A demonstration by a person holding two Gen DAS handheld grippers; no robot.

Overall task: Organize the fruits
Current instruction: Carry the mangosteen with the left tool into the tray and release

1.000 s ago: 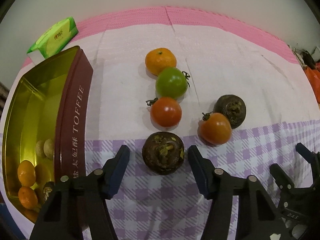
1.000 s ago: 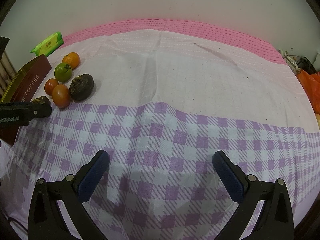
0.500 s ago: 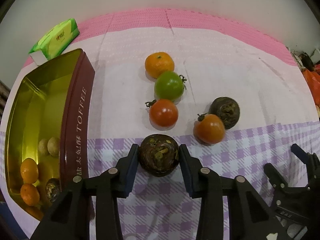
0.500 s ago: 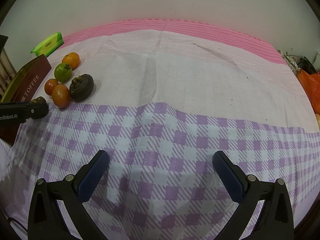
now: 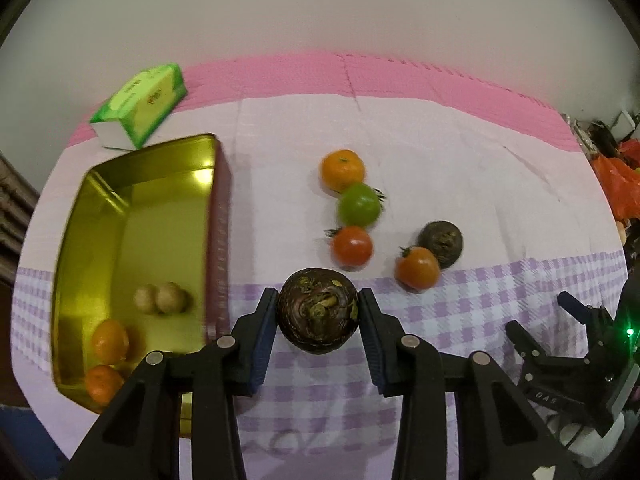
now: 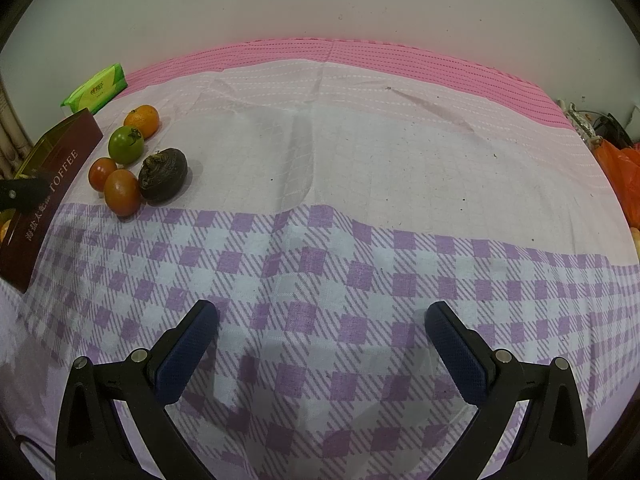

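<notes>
My left gripper (image 5: pixel 318 316) is shut on a dark brown round fruit (image 5: pixel 318 310) and holds it above the checked cloth, just right of the gold toffee tin (image 5: pixel 136 208). The tin holds two oranges (image 5: pixel 108 340) and two small pale fruits (image 5: pixel 160 298). On the cloth lie an orange (image 5: pixel 342 170), a green tomato (image 5: pixel 359 210), a red tomato (image 5: pixel 352 246), an orange-red tomato (image 5: pixel 418 268) and a second dark fruit (image 5: pixel 440 238). My right gripper (image 6: pixel 320 332) is open and empty over the checked cloth, far right of the fruits (image 6: pixel 162 174).
A green tissue pack (image 5: pixel 140 104) lies behind the tin. The tin's maroon side (image 6: pixel 44 200) stands at the left edge of the right wrist view. Orange bags (image 6: pixel 622 176) sit at the table's right edge. A white wall runs behind the table.
My left gripper closed on the dark brown fruit and lifted it off the cloth, moving toward the tin. My right gripper has not moved.
</notes>
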